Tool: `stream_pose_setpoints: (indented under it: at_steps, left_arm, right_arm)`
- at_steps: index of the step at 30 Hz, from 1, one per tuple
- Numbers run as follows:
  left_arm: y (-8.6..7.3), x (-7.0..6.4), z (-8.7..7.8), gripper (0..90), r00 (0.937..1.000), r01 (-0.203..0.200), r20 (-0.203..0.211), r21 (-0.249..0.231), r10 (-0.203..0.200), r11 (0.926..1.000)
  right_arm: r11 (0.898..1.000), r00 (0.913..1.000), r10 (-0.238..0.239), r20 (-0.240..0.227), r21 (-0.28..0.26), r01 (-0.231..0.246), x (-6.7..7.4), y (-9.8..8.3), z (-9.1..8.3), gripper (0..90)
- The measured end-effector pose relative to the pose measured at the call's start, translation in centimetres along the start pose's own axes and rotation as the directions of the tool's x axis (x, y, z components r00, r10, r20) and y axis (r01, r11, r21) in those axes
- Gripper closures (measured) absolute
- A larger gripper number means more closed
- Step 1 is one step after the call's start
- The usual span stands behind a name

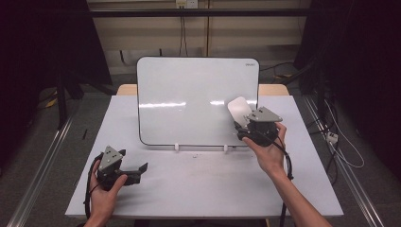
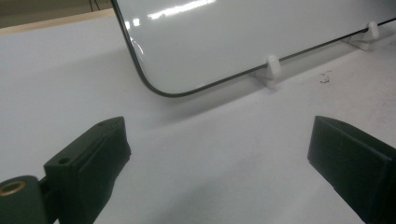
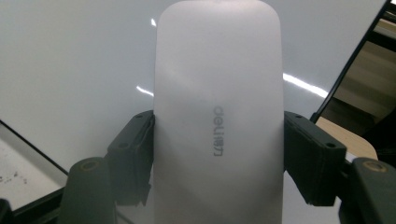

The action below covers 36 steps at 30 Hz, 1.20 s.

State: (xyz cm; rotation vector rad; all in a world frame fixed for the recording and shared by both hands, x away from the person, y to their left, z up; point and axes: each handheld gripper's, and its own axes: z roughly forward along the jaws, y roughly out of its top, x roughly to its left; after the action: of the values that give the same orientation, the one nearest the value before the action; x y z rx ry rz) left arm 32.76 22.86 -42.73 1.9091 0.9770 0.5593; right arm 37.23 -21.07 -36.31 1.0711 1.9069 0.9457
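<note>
1. Two grippers are at the white table (image 1: pixel 198 189), one in each hand of the person.
2. The right gripper (image 1: pixel 243 124) is clamped on a white whiteboard eraser (image 1: pixel 238 109); in the right gripper view the two black fingers (image 3: pixel 133 156) press on the eraser's (image 3: pixel 218 116) long sides, one finger on each side.
3. The eraser stands out beyond the fingertips, and its rounded far end points away from the gripper, toward the whiteboard (image 1: pixel 189 101).
4. A grey logo is printed on the eraser face, about level with the fingertips.
5. In the high view, the eraser lies in front of the right part of the whiteboard surface, near its lower right corner; if it touches the board, I cannot tell.
6. The whiteboard (image 3: pixel 70 60) is just behind the eraser in the right gripper view, leaning back on small white feet (image 2: pixel 273 70).
7. The left gripper (image 1: pixel 135 171) is low over the table, well apart from the eraser, near the lower left corner of the whiteboard (image 2: pixel 224 42).
8. Its fingers (image 2: pixel 93 154) are wide apart, with bare table (image 2: pixel 210 158) between them.
</note>
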Motion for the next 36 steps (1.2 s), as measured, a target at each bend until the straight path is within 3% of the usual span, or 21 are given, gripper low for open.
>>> stream_pose_setpoints:
  at_steps: [9, 19, 36]
  left_arm:
    - [0.2, -0.2, 0.1, 5.3, 1.0, -0.007, -0.001, -0.004, 0.007, 1.0]
    - [0.2, -0.2, 0.0, 5.3, 1.0, -0.006, -0.002, -0.004, 0.006, 1.0]
    - [0.2, -0.3, 0.2, 5.3, 0.9999, -0.014, 0.001, 0.005, 0.014, 0.9999]
  right_arm:
    - [1.0, 0.9999, 0.002, -0.013, -0.005, -0.002, 0.6, -0.8, -0.1, 31.7]
    - [0.999, 0.9988, -0.036, -0.034, 0.01, 0.036, 2.0, -1.2, 0.9, 31.7]
    - [0.997, 0.9985, -0.055, -0.002, 0.045, 0.055, 1.5, -1.8, 2.4, 31.7]
